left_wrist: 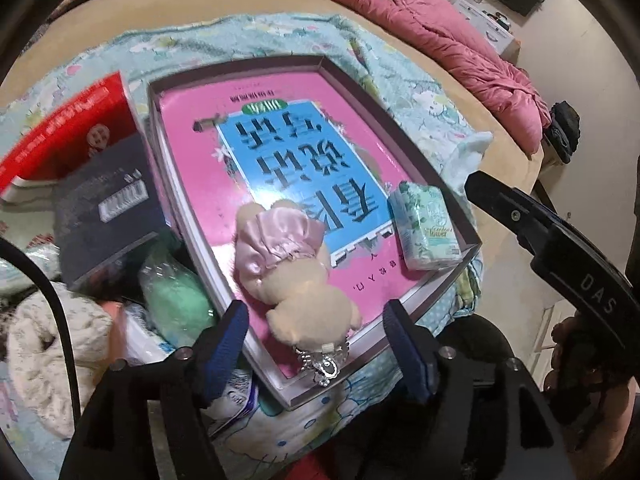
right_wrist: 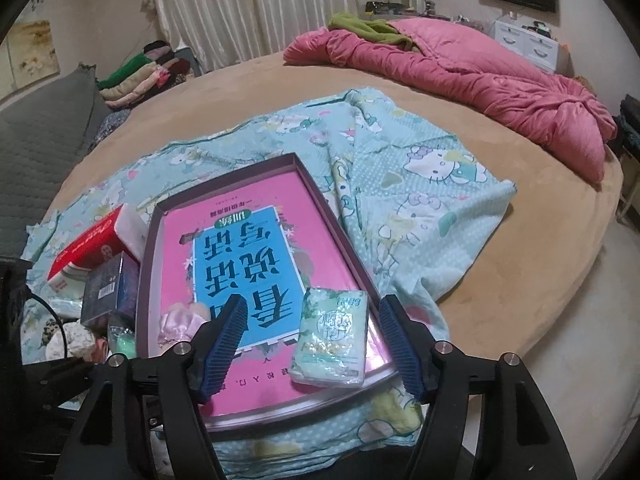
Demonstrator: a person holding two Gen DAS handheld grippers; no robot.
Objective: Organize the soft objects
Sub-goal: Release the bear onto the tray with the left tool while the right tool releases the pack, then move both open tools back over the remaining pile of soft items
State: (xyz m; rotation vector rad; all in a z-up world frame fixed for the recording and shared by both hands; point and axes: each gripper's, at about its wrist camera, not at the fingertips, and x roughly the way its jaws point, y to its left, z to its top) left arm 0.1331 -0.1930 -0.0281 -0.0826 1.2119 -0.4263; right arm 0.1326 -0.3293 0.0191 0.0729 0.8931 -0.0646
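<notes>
mid-sort: my left gripper (left_wrist: 316, 344) is spread wide around the plush toy (left_wrist: 298, 280) in the tray (left_wrist: 464, 216); my right gripper (right_wrist: 310, 340) is wide over the tissue pack (right_wrist: 332, 340). next i'd fetch another soft item.

Two close downward wrist views, tray (left_wrist: 436, 160) (right_wrist: 336, 216) shared.

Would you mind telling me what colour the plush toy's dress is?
Shiny pale pink satin; the plush toy itself is cream. It shows best in the left wrist view.
</notes>
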